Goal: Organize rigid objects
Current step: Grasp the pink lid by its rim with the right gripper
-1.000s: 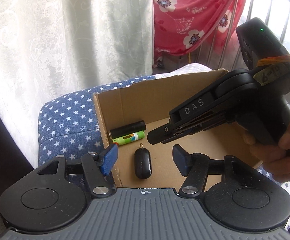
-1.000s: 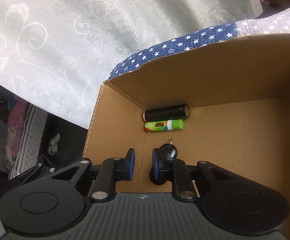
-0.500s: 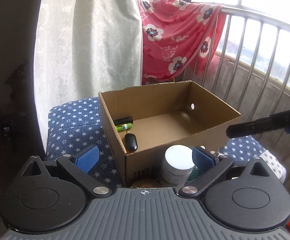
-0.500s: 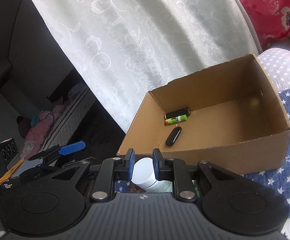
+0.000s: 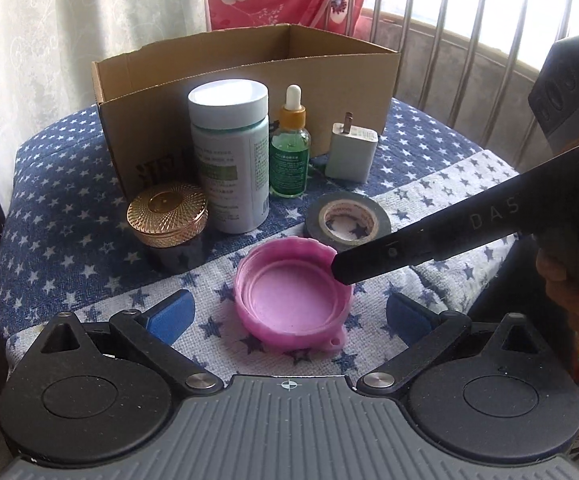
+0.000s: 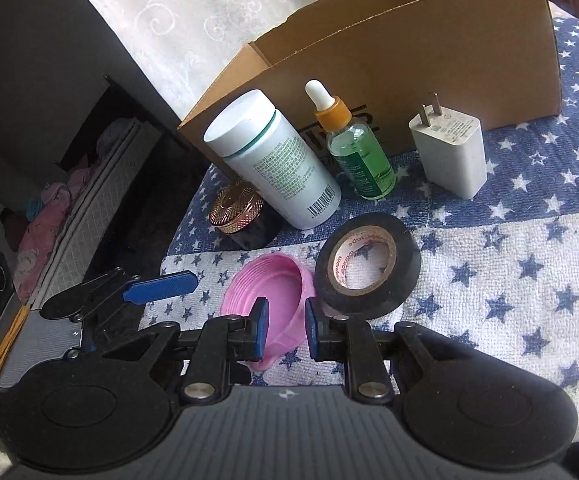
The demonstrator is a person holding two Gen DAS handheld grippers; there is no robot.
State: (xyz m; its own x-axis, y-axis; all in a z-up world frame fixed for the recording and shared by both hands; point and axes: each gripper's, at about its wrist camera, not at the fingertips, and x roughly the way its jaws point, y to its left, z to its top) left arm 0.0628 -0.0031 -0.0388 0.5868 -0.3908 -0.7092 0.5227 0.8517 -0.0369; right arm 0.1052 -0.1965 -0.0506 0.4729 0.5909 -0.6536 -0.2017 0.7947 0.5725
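Observation:
A pink plastic cap (image 5: 289,300) lies open side up on the star-print cloth, in front of the cardboard box (image 5: 129,136). My left gripper (image 5: 289,318) is open wide, its blue pads flanking the cap without touching it. From the right comes my right gripper (image 6: 286,328), shut, with its tip at the cap's right rim; the pink cap (image 6: 265,288) shows through the narrow gap between its pads. In the right wrist view, one blue finger of the left gripper (image 6: 161,290) lies to the cap's left.
Between the cap and the box stand a white bottle (image 5: 229,152), a green dropper bottle (image 5: 289,156), a white charger (image 5: 351,152) and a gold-lidded jar (image 5: 165,212). A black tape roll (image 5: 317,220) lies just behind the cap. Railings and curtains lie beyond.
Both grippers have pulled back out of the box and come down in front of it, over the pink cap. The left jaws have opened wide; the right jaws have stayed shut.

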